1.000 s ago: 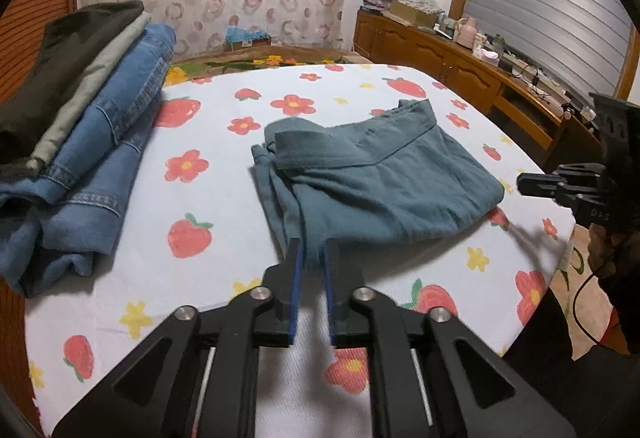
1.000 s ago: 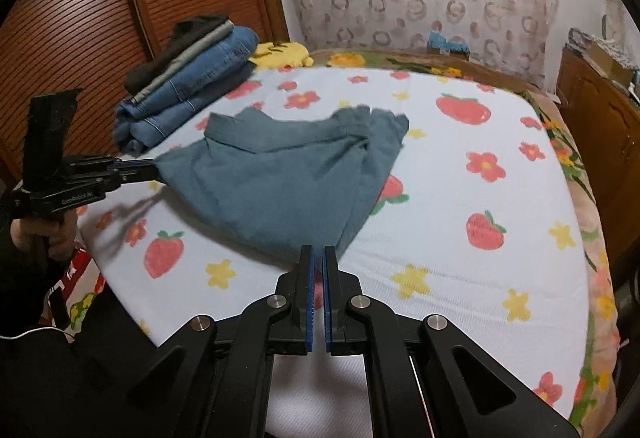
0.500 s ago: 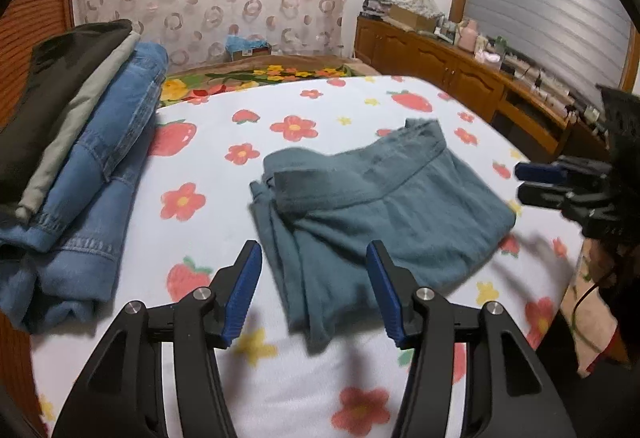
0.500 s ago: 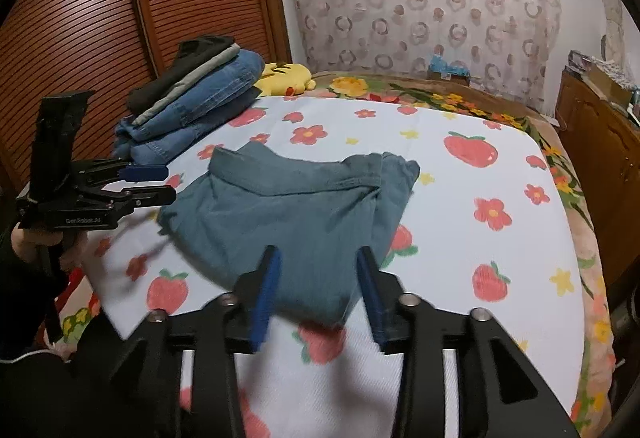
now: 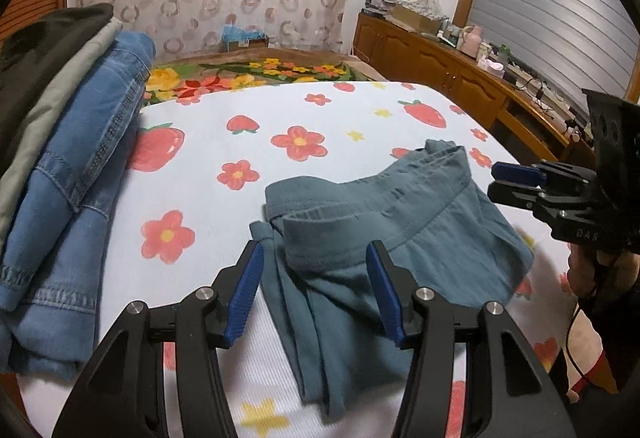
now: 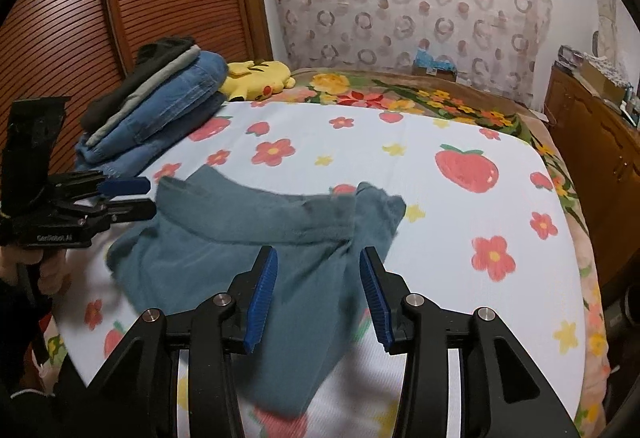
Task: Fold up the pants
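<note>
From the left wrist camera, the left gripper (image 5: 316, 292) is hanging over the near end of the folded teal-grey cotton pants (image 5: 384, 234), its blue-padded fingers (image 5: 245, 294) standing spread with cloth showing in the gap but nothing pinched; those jaws have just been opening. The pants are lying on the white bedsheet printed with red flowers and strawberries (image 5: 240, 142), at about five o'clock from the sheet's middle. At three o'clock the right gripper (image 5: 516, 184) is reaching in beside the far edge of the pants, jaws apart, a hand (image 5: 584, 270) wrapping its handle. At nine o'clock a stack of folded garments, blue denim under grey and black cloth (image 5: 68, 166), is sitting on the sheet's edge. A long brown wooden cabinet (image 5: 436, 70) is running along the wall at two o'clock.

From the right wrist camera, the right gripper (image 6: 318, 292) is hovering over the pants (image 6: 240, 250), its fingers (image 6: 262, 296) likewise spread and gripping nothing, having just been opening. The pants are spreading from the centre toward eight o'clock. At nine o'clock the left gripper (image 6: 138, 194) is sitting just beside the waistband corner, jaws parted, apart from the cloth. The garment stack (image 6: 160, 110) is resting at ten o'clock, with a yellow plush toy (image 6: 258, 78) lying just beyond it.
</note>
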The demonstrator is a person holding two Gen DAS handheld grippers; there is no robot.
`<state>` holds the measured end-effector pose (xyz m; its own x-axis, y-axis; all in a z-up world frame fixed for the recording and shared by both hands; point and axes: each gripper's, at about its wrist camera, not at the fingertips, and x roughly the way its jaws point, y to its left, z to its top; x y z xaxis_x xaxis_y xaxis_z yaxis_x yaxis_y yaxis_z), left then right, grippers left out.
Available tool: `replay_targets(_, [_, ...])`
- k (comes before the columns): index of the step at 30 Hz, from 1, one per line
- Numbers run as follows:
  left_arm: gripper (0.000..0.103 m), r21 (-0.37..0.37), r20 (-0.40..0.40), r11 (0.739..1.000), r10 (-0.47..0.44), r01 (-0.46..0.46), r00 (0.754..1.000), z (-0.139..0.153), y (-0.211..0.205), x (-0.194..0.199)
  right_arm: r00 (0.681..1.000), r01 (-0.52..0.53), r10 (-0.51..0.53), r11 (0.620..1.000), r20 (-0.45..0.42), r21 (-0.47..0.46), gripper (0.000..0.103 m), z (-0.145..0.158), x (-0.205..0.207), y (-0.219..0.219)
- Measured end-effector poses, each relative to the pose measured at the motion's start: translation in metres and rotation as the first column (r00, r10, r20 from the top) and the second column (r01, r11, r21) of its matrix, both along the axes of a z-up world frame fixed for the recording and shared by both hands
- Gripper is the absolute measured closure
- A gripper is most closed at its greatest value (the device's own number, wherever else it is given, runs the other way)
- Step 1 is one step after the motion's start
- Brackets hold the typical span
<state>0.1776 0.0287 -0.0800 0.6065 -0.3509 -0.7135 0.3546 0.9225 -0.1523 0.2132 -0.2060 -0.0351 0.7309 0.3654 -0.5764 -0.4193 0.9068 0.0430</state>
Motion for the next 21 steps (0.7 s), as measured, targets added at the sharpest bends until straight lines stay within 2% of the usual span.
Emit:
replay_targets(6, [0.063,0.016,-0.021,1.000,-0.025,0.025,0.999,-0.008,-0.008,0.014,1.000,0.006,-0.005,1.000,-0.027,0.007,0.058,-0.004,0.027,0.006])
replay_targets(8, [0.074,0.024,-0.026,1.000,-0.020,0.021,0.999,-0.010,-0.009,0.017,0.999,0.007,-0.006,1.000,-0.041,0.014,0.058,-0.006,0.035,0.006])
replay_targets(10, [0.083,0.026,-0.022,1.000,-0.009,0.010,1.000,-0.010,-0.009,0.018,0.999,0.003,-0.002,1.000,-0.048,0.028,0.067,-0.007,0.040,0.005])
replay_targets(11, [0.088,0.021,-0.016,1.000,-0.006,0.007,1.000,-0.008,-0.008,0.017,0.999,-0.011,0.013,0.999,-0.049,0.043,0.081,-0.006,0.040,0.004])
replay_targets(14, [0.093,0.001,0.024,1.000,0.001,-0.001,1.000,0.002,-0.006,0.014,0.999,-0.025,0.028,0.996,-0.026,0.088,0.089,-0.002,0.035,-0.001])
replay_targets(16, [0.093,-0.015,0.064,1.000,0.010,-0.009,0.998,0.013,-0.004,0.012,1.000,-0.011,0.012,0.994,-0.007,0.113,0.090,0.003,0.032,-0.005])
replay_targets(21, [0.093,-0.011,0.099,1.000,0.024,-0.024,0.995,0.027,-0.007,0.025,0.999,0.022,-0.025,0.996,0.024,0.084,0.090,0.003,0.030,-0.003])
